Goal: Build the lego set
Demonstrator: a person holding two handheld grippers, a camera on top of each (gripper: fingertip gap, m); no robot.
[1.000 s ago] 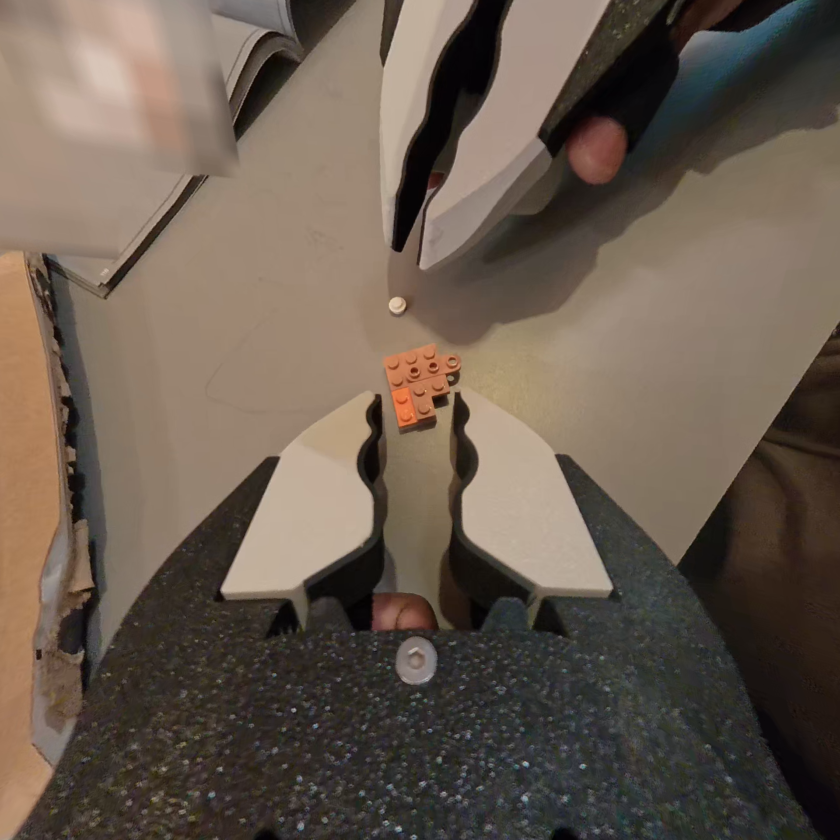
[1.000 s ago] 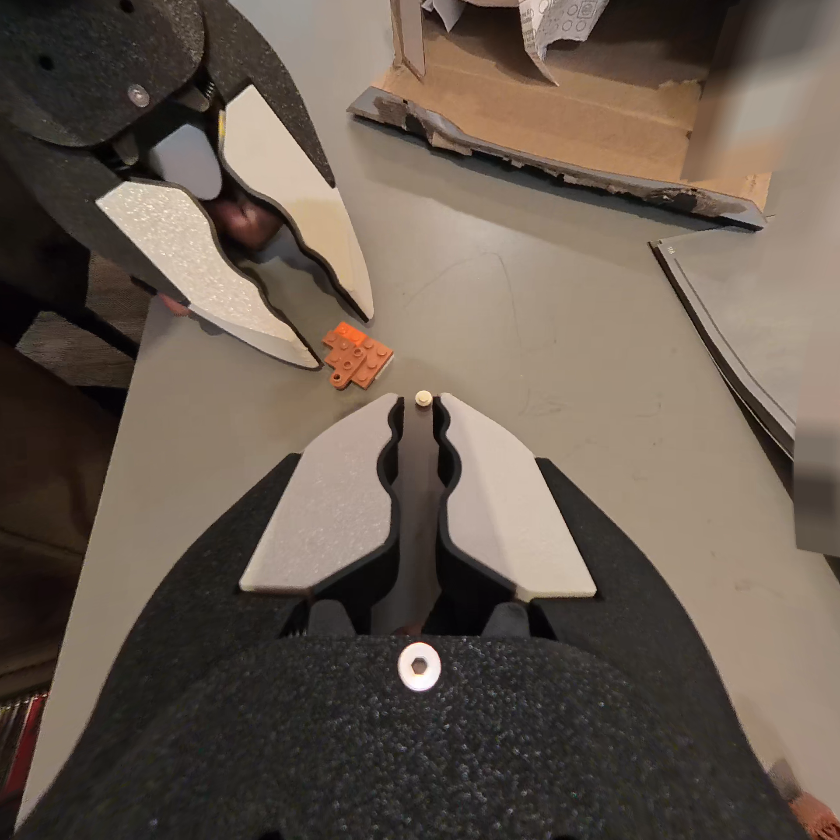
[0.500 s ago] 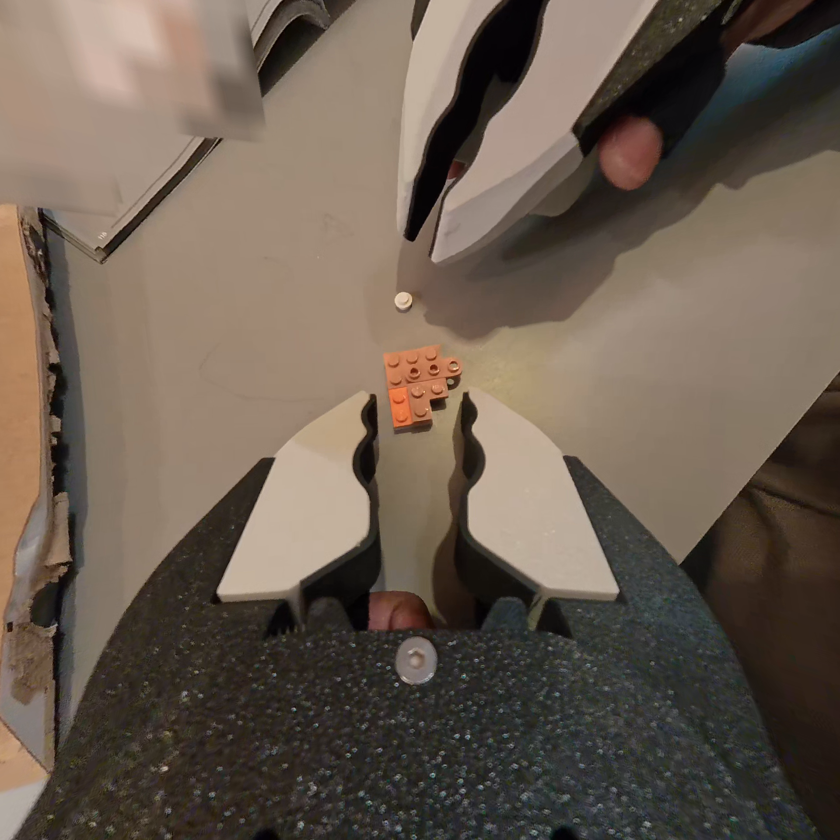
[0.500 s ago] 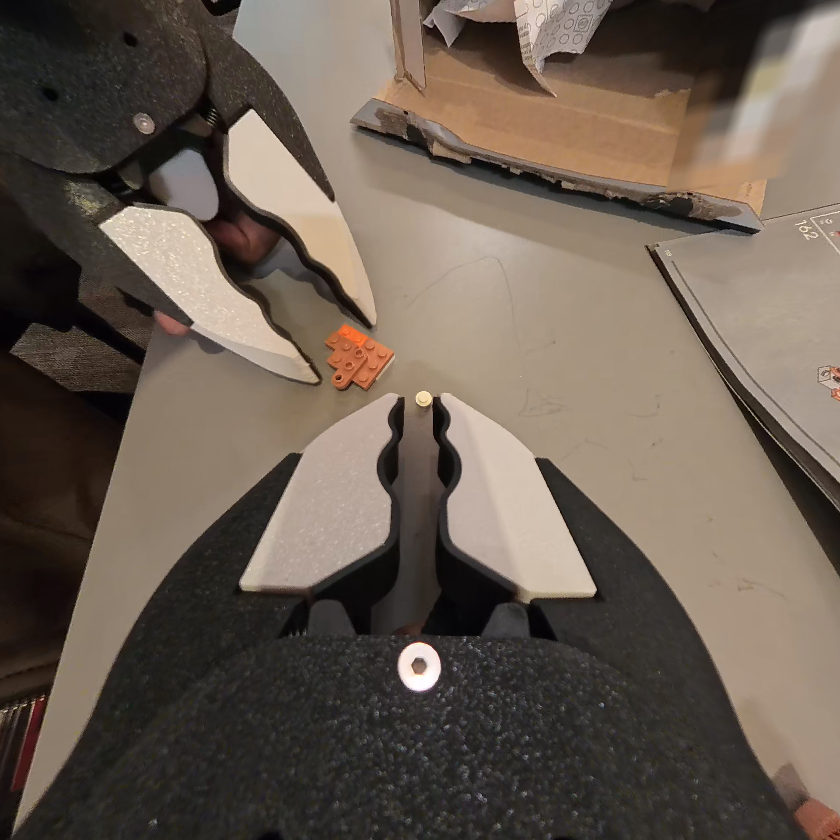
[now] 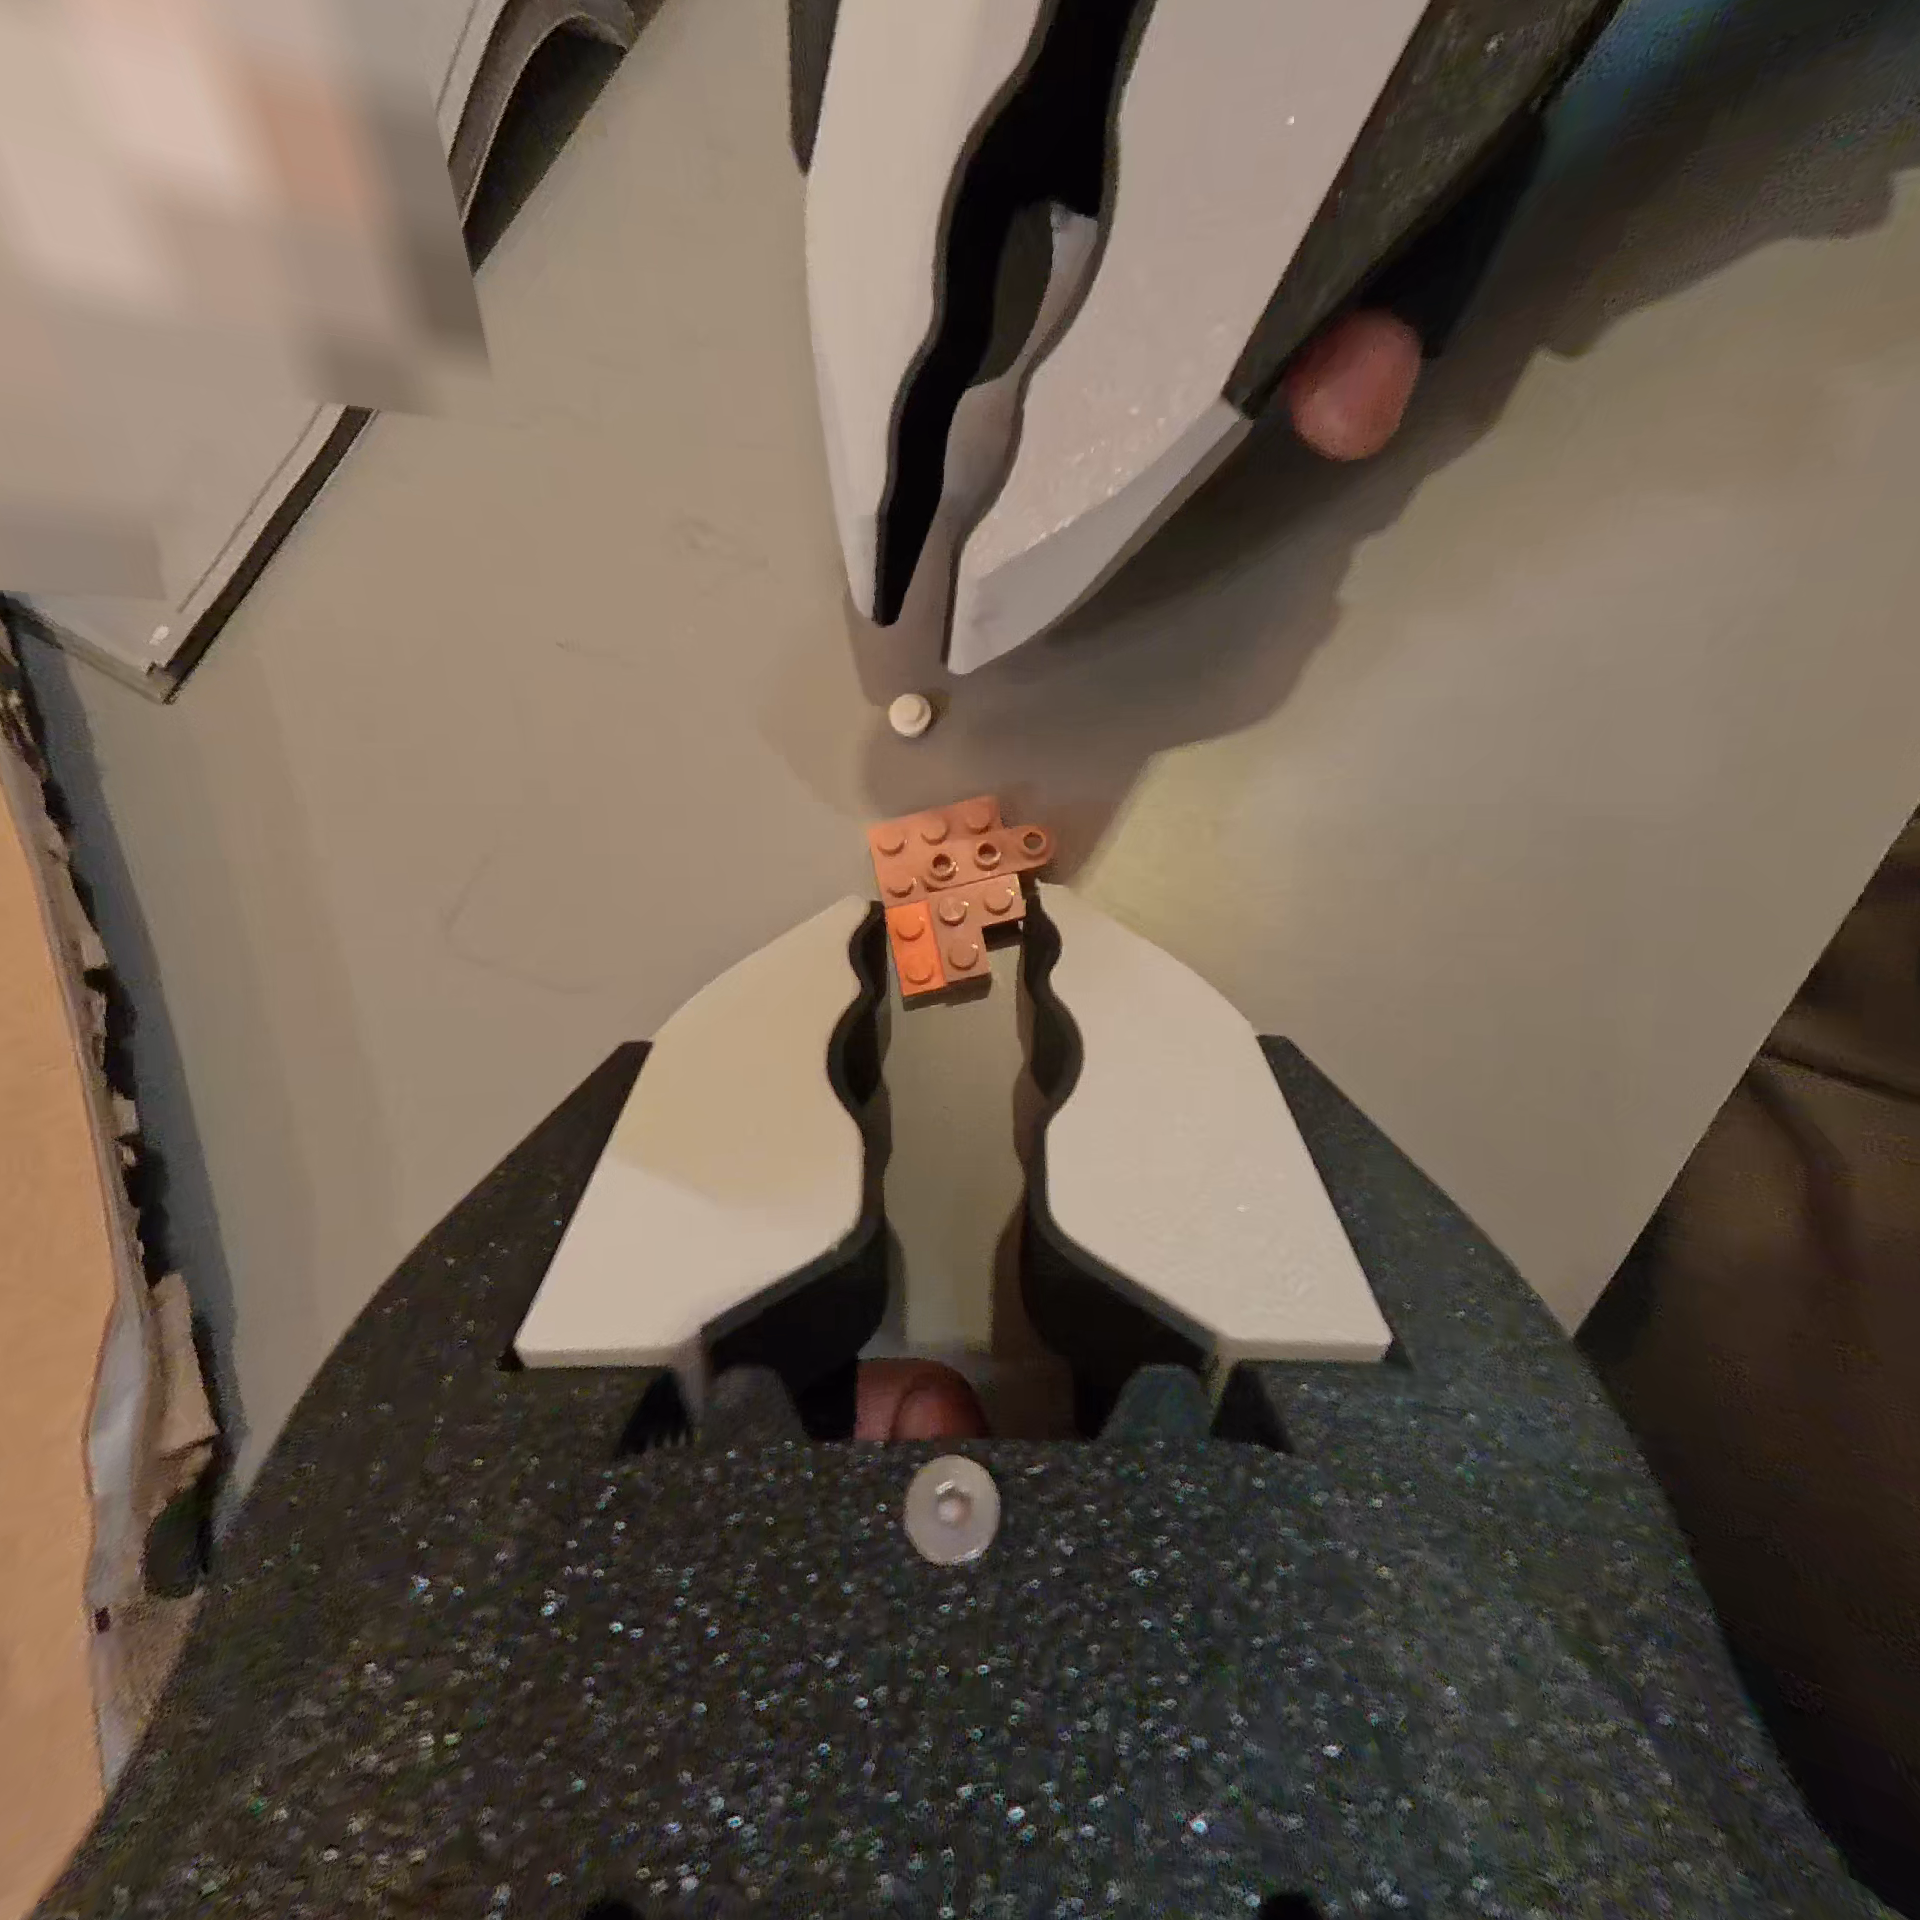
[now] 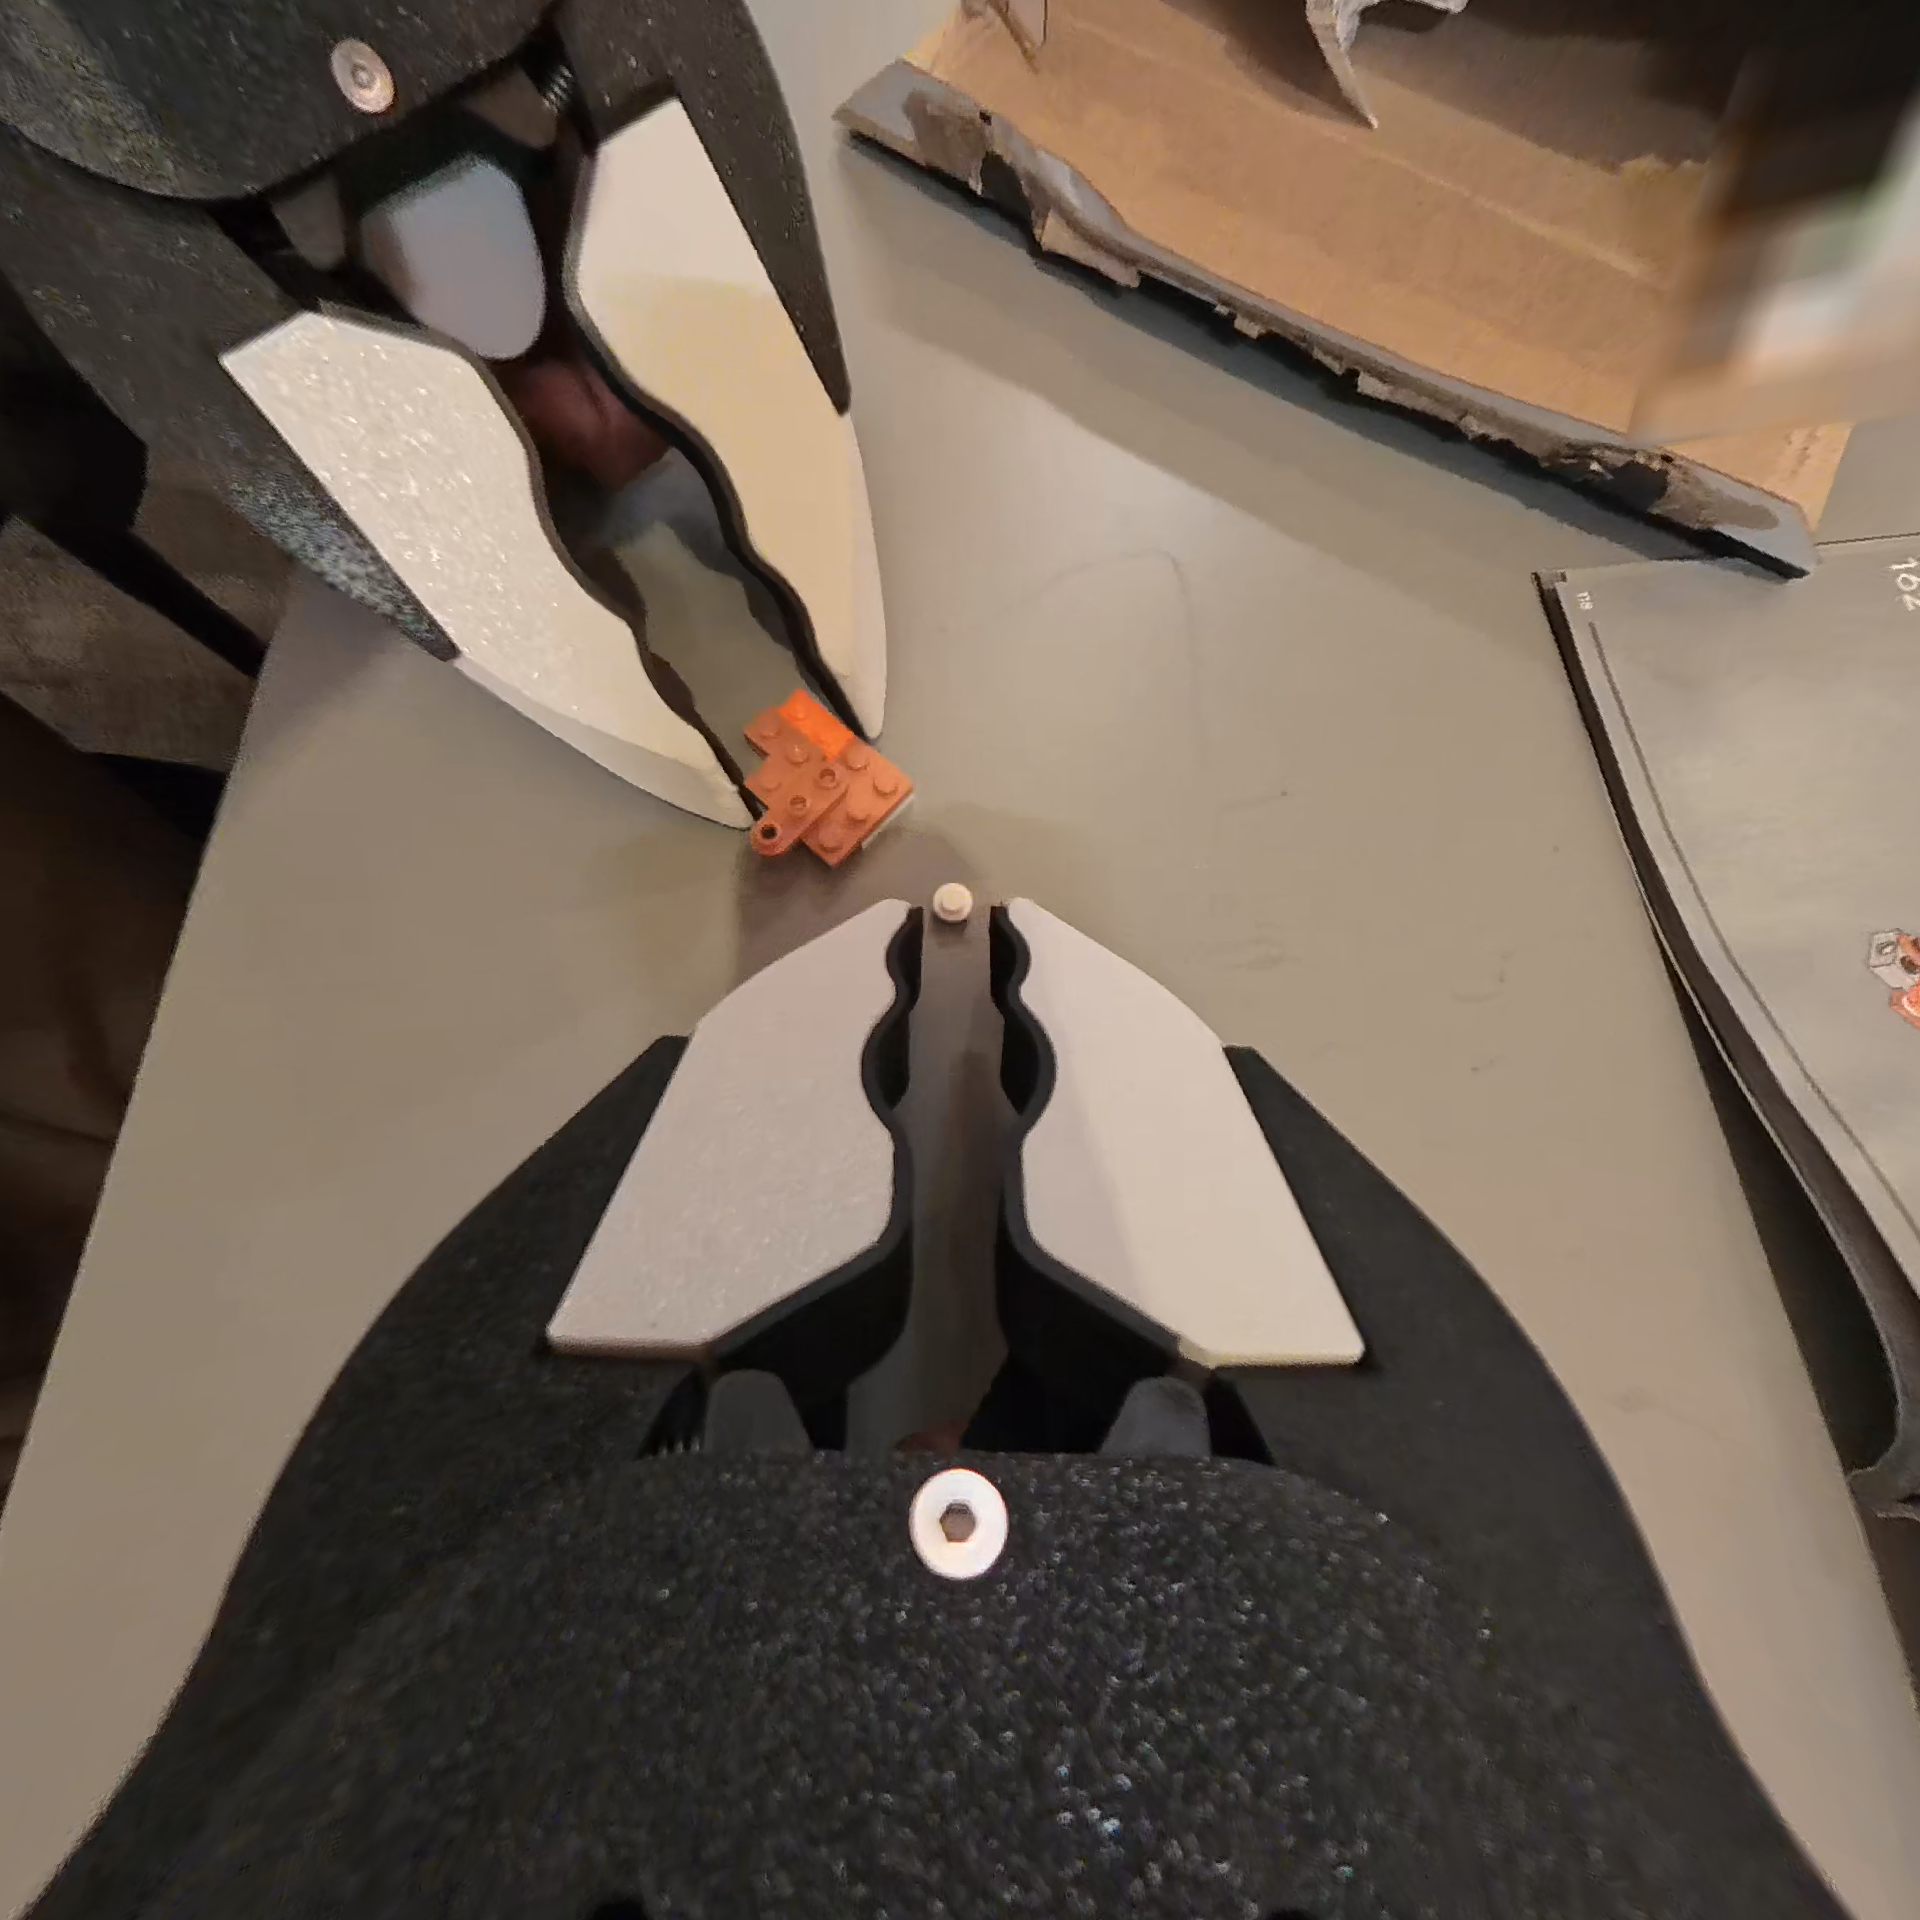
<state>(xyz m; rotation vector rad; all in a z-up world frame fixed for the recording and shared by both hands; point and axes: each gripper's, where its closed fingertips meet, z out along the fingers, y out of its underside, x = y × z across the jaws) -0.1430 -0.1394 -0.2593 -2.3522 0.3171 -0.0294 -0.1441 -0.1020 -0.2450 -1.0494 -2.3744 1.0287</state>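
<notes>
Both grippers closing in on lego bits on grey table (image 6: 1195, 727).
L gripper (image 5: 951, 914) gaping, fingertips straddling near end of orange plate assembly (image 5: 951, 894), not clamping; R gripper (image 6: 956, 914) slightly parted, tips flanking small white round stud (image 6: 952, 900), w/ assembly just beyond.

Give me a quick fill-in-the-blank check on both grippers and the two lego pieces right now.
1. The left gripper has its fingers ____ around the near end of the orange lego assembly.
2. The small round stud is ____ in colour.
3. The stud sits just ahead of the ____ gripper.
4. The assembly rests on the grey ____.

Missing: open; white; right; table
</notes>
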